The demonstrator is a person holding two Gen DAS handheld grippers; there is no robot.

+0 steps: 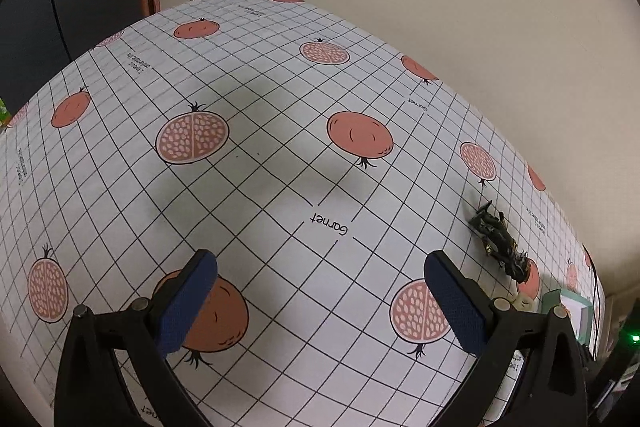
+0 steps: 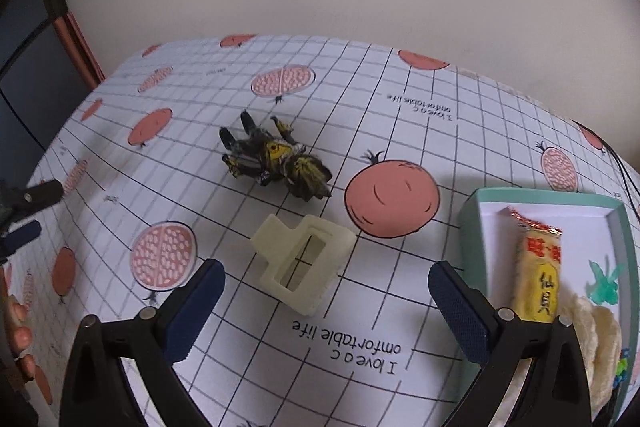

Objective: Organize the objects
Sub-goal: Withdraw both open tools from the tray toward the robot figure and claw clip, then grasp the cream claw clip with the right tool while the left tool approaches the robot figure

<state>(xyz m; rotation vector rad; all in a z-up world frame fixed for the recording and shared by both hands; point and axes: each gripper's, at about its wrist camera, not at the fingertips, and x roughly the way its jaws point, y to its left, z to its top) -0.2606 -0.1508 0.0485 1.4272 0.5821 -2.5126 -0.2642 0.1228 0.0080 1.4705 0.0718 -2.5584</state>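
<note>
The teal box (image 2: 544, 199) at the right end of the surface (image 2: 400, 147) looks like the collecting place: it already holds a yellow snack packet (image 2: 536, 275) lying along its white floor, with pale round crackers (image 2: 592, 331) piled at its near corner. Two things lie loose outside it, which suggests the sorting is only partly done.

The cream plastic clip (image 2: 304, 263) lies on the patterned cloth just left of the box, with a strip of bare cloth between them. The right gripper (image 2: 326, 301) hangs above the near side of the clip with its jaws spread wide and nothing between them; the clip shows in the gap, so this hand seems lined up to take it next and carry it the short way right into the box. The clip is hollow and angular, so a pinch across its flat sides would likely hold better than one across its corners.

The black and yellow toy figure (image 2: 276, 161) lies on its side beyond the clip, farther from the box, limbs splayed.

The left gripper (image 1: 320, 301) hovers well to the left of the box over bare cloth, jaws released and empty, apparently waiting clear of the right hand's path. From its view the toy figure (image 1: 500, 241) lies off to its right, just left of the box (image 1: 568, 311)
</note>
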